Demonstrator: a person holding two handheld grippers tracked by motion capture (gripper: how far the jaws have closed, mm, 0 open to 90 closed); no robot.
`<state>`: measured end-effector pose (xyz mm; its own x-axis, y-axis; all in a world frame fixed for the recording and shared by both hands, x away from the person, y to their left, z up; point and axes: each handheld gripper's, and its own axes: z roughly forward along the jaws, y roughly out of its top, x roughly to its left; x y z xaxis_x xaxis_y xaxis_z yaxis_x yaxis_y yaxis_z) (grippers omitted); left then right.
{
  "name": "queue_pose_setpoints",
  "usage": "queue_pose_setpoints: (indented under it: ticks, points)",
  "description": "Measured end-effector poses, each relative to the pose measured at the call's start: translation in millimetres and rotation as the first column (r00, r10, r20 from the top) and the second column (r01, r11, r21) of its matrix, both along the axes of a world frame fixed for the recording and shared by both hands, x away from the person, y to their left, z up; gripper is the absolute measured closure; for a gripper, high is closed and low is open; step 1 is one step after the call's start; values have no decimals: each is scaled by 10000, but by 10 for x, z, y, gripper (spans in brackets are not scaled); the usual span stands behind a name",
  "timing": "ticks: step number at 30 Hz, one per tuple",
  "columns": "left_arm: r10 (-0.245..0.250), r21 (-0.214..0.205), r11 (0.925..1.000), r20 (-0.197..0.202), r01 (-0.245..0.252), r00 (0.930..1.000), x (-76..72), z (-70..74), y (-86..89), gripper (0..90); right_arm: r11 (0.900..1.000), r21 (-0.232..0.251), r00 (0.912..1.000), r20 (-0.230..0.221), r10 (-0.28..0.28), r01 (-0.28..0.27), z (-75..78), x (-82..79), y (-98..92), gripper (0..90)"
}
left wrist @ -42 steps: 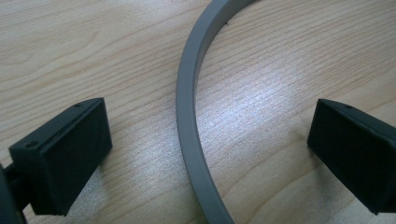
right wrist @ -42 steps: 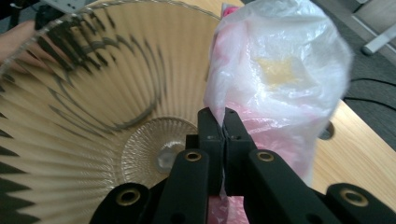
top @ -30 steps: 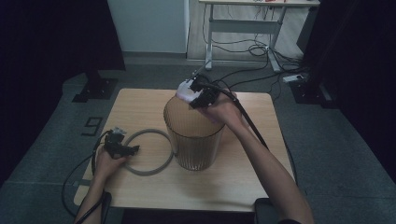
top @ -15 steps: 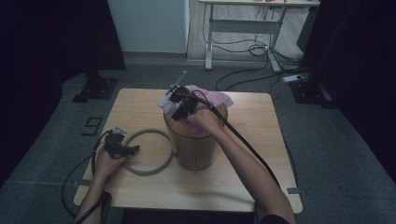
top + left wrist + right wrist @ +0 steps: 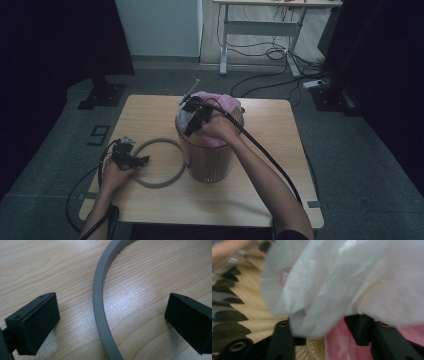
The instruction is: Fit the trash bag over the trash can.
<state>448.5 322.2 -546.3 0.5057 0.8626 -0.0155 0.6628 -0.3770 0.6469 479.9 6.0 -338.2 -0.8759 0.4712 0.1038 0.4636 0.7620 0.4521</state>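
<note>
Two jaws of your right gripper (image 5: 324, 330) have just been opening; the pale, crumpled plastic bag (image 5: 352, 282) drapes loose between them over the slatted wooden bin (image 5: 210, 160).

Basket (image 5: 210, 160) mid-table (image 5: 280, 150); bag (image 5: 212, 102) in basket; ring (image 5: 157, 170) flat, left of basket.

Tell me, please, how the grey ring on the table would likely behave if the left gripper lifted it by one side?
The grey ring is a thin, narrow band, so it would probably flex or sag when lifted. Lying flat on the wooden table, it seems unlikely to roll, though it may slide if pushed.
</note>
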Motion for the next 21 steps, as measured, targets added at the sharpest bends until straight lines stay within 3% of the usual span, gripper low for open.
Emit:
queue_pose_setpoints:
  ticks: [7,12,18,21]
  points:
    - [1,1,10000,0,-1,10000,0,0,0,0,9999,78,9967,804,-92,86,244,-50,-208,451]
    - [2,1,10000,1,-2,10000,0,0,0,0,9984,18,9855,1601,-569,574,426,6,-466,424]
    - [6,8,10000,-1,-6,10000,0,0,-1,0,9858,642,9551,2455,-1662,1550,628,143,-771,390]
    - [4,7,10000,-2,-4,10000,0,0,-1,0,9785,374,9341,2923,-2048,2028,636,220,-847,369]
